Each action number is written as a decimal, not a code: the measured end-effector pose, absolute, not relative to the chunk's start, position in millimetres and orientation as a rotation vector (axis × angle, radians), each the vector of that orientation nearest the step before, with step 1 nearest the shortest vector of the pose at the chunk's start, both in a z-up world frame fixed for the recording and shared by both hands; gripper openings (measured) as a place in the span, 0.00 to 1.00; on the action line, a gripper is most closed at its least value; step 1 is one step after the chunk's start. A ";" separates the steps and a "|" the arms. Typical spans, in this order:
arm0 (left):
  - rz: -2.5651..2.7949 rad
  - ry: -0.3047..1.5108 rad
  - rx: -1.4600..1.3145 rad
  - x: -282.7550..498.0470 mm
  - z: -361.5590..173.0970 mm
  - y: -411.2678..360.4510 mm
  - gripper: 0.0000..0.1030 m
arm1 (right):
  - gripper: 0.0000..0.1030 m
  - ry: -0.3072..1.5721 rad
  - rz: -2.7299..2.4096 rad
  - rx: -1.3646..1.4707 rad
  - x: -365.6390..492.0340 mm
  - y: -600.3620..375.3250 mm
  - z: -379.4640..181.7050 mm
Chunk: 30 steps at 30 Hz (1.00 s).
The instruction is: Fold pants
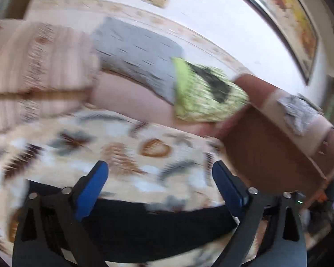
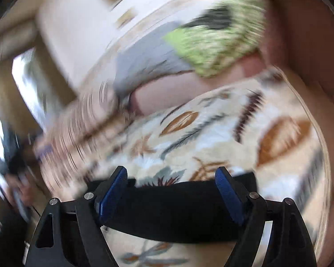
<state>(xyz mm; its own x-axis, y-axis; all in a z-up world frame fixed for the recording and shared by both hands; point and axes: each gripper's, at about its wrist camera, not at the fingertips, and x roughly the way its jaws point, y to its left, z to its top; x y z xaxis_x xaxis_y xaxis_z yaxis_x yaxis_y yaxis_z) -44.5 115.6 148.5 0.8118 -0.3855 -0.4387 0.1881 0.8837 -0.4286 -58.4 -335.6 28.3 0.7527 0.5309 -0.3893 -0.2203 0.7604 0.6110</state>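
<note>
Both views are smeared with motion blur. A leaf-print blanket [image 1: 131,146] covers the surface under both tongs, cream with brown, grey and maroon fronds. Beyond it a pink cushion [image 1: 133,102] lies against a grey pillow [image 1: 135,53], with a green pillow [image 1: 202,93] touching the grey one's right end; a striped beige throw [image 1: 33,66] is heaped at the left and a brown sofa arm [image 1: 267,142] rises at the right, a grey crumpled cloth [image 1: 298,113] on top of it. Framed pictures hang on the white wall [image 1: 211,22] behind. The pants [image 1: 149,229] are black and lie as a dark band across the blanket, close below both cameras. The left tongs [image 1: 160,169] point forward over the blanket, blue fingers [image 1: 91,189] spread wide, holding nothing; the pants run beneath and behind the tips. The right tongs [image 2: 171,173] are also spread wide, tilted in their view, with the pants [image 2: 171,211] stretched between the fingers [image 2: 113,193] near their bases; whether the cloth touches them I cannot tell
</note>
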 end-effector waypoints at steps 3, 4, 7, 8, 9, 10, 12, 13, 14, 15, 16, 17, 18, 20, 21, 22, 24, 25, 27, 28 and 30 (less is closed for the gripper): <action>-0.400 0.597 -0.412 -28.4 121.8 84.1 0.93 | 0.81 0.686 0.317 0.773 -61.8 -383.8 -4.0; -0.426 0.615 -0.417 -22.4 109.6 75.6 0.93 | 0.81 0.730 0.301 0.823 -62.2 -392.1 -15.7; -0.467 0.696 -0.417 -7.3 63.3 51.4 0.93 | 0.81 0.866 0.334 0.948 -57.5 -395.7 -50.7; -0.450 0.755 -0.401 -1.5 47.9 44.0 0.93 | 0.81 0.891 0.351 0.965 -56.5 -394.2 -56.7; -0.449 0.791 -0.389 2.4 42.6 39.2 0.93 | 0.81 0.904 0.339 0.952 -56.0 -394.8 -59.2; -0.462 0.796 -0.381 4.1 39.6 38.2 0.93 | 0.80 0.917 0.309 0.928 -55.5 -395.3 -61.5; -0.472 0.782 -0.382 4.3 38.8 41.4 0.93 | 0.79 0.923 0.308 0.946 -54.5 -397.1 -66.7; -0.480 0.784 -0.405 5.4 37.4 44.2 0.93 | 0.79 0.930 0.309 0.944 -52.6 -395.1 -67.7; -0.489 0.794 -0.434 6.8 34.3 46.8 0.93 | 0.79 0.942 0.313 0.931 -48.1 -391.9 -68.1; -0.496 0.814 -0.469 8.6 29.2 50.7 0.93 | 0.80 0.950 0.316 0.918 -47.1 -390.4 -68.6; -0.500 0.828 -0.494 9.5 25.9 53.3 0.93 | 0.84 0.960 0.324 0.895 -43.6 -387.4 -67.9; -0.502 0.840 -0.518 11.2 23.7 56.0 0.93 | 0.86 0.964 0.339 0.876 -41.8 -386.7 -68.4; -0.502 0.845 -0.539 11.7 21.6 59.3 0.93 | 0.92 0.963 0.357 0.863 -40.6 -384.2 -68.0; -0.508 0.841 -0.567 12.8 20.1 63.0 0.93 | 0.98 0.972 0.382 0.828 -35.2 -377.7 -65.8; -0.512 0.841 -0.580 13.6 19.2 64.4 0.93 | 0.99 0.974 0.393 0.812 -33.3 -374.4 -65.1; -0.513 0.844 -0.586 14.0 18.5 64.8 0.93 | 0.99 0.974 0.403 0.804 -33.8 -372.9 -64.5; -0.516 0.856 -0.595 15.5 16.3 64.2 0.93 | 0.95 0.971 0.445 0.809 -35.8 -370.6 -62.9; -0.517 0.861 -0.597 16.7 15.8 63.8 0.93 | 0.85 0.980 0.481 0.827 -37.3 -369.4 -64.3; -0.514 0.870 -0.598 17.7 14.2 63.5 0.93 | 0.65 0.994 0.521 0.873 -38.2 -367.6 -69.7; -0.513 0.872 -0.600 18.0 13.8 63.9 0.93 | 0.59 1.001 0.495 0.872 -37.9 -368.9 -73.5; -0.511 0.876 -0.606 18.1 12.7 64.8 0.93 | 0.49 0.992 0.463 0.902 -36.3 -375.2 -76.8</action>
<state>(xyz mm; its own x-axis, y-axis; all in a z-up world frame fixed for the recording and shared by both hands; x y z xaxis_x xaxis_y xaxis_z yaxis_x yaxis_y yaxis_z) 18.1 64.8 12.7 0.5431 -0.6357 -0.5486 0.1641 0.7211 -0.6731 -36.3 -375.2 -76.8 0.4945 0.7000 -0.5151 0.0543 0.5666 0.8222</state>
